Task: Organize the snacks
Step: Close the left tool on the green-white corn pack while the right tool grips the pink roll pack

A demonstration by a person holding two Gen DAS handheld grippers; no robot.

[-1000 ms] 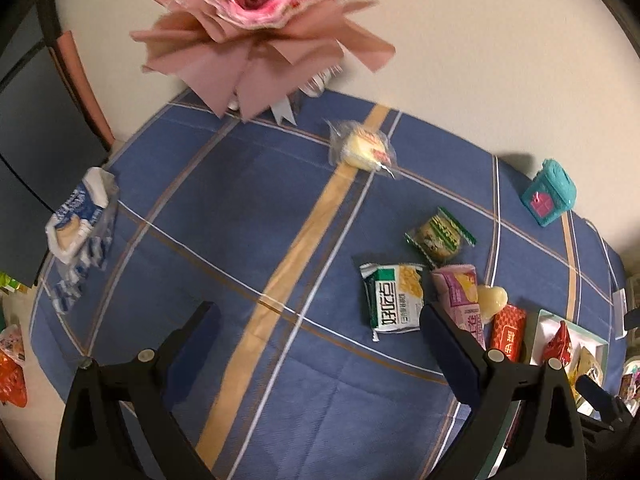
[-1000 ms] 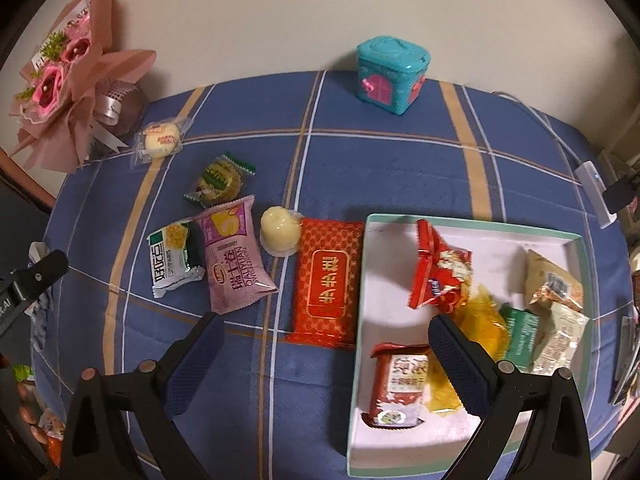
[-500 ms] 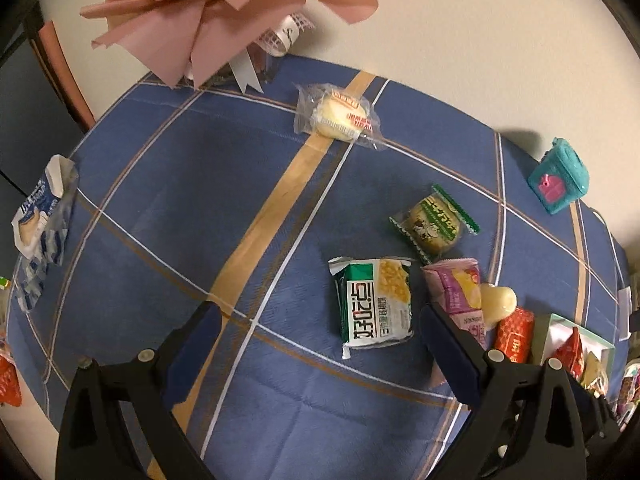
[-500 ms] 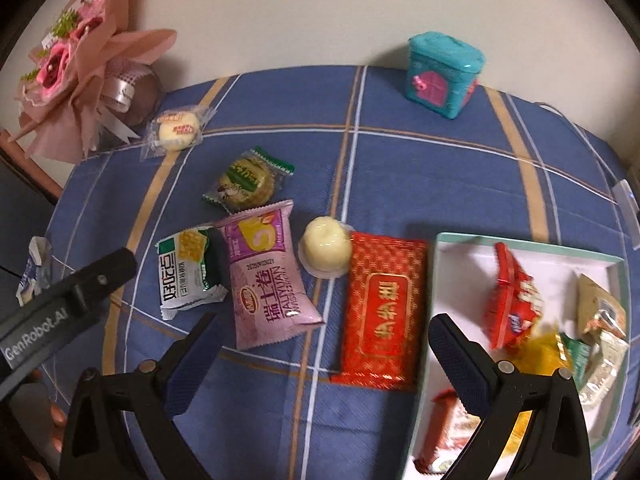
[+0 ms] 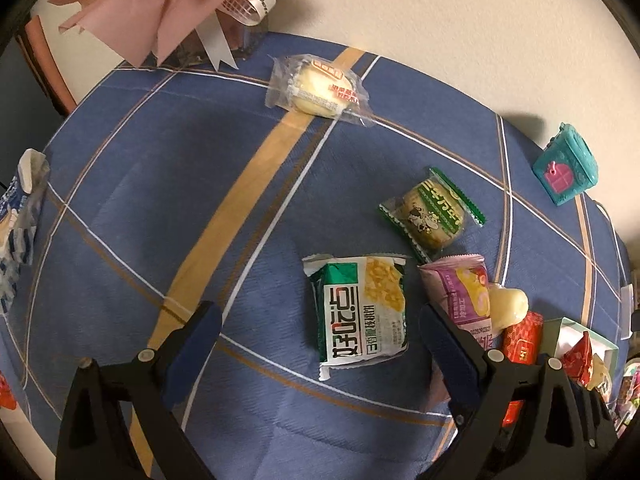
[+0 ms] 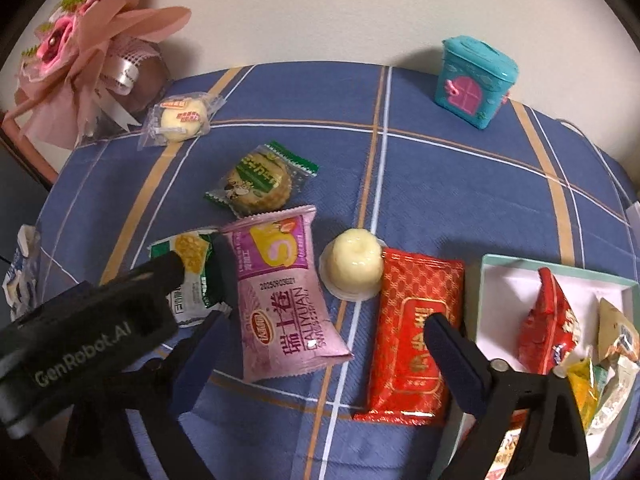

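Loose snacks lie on the blue plaid cloth. A green-and-white packet lies between the fingers of my open, empty left gripper. Beside it are a purple packet, a pale jelly cup, a green round biscuit pack and a clear-wrapped cake. My open, empty right gripper hovers over the purple packet and a red packet; the jelly cup sits between them. The left gripper's body covers part of the green-and-white packet. A white tray at right holds several snacks.
A pink bouquet stands at the back left by the wall. A teal house-shaped box stands at the back. A blue-and-white bag lies at the cloth's left edge. The tray corner shows in the left wrist view.
Both grippers have moved forward and down toward the loose snacks. The left gripper now frames the green-and-white packet; the right has shifted left, from the tray to the purple and red packets.
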